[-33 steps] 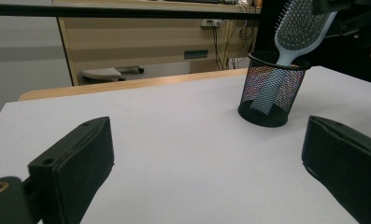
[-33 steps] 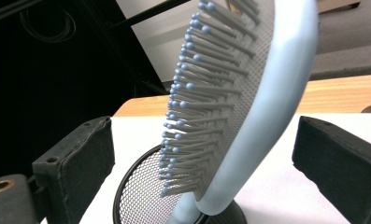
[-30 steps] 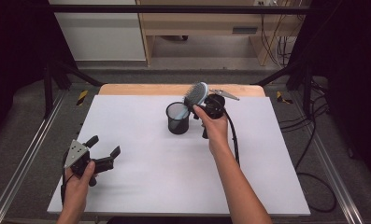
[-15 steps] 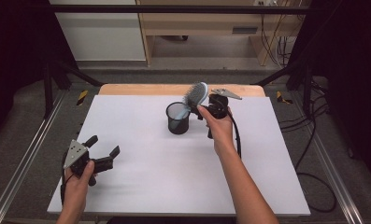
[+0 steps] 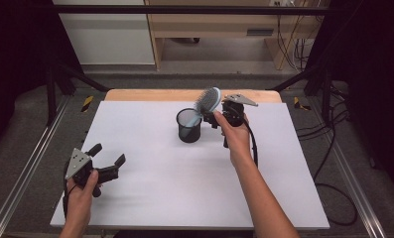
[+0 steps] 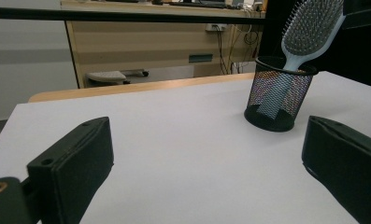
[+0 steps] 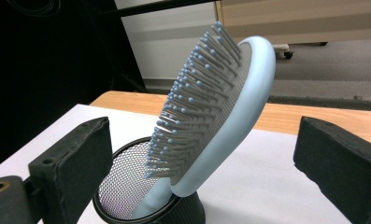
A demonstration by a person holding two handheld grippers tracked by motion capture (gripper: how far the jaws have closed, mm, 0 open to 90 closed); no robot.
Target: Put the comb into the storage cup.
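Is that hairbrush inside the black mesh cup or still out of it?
Inside. The hairbrush stands handle-down in the mesh cup, head leaning out over the rim.

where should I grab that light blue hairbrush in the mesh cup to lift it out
Probably at the light blue paddle hairbrush head, across its two rim edges. Its handle is sunk in the black wire-mesh cup, and only the head leans out, tilted toward the right gripper. That gripper's open jaws already stand either side of it, so close in from there.

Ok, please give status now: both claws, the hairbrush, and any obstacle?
Left claw open, low near table edge. Right claw open beside hairbrush, not gripping. Hairbrush stands handle-down, leaning, in black mesh cup. No obstacle on white table.
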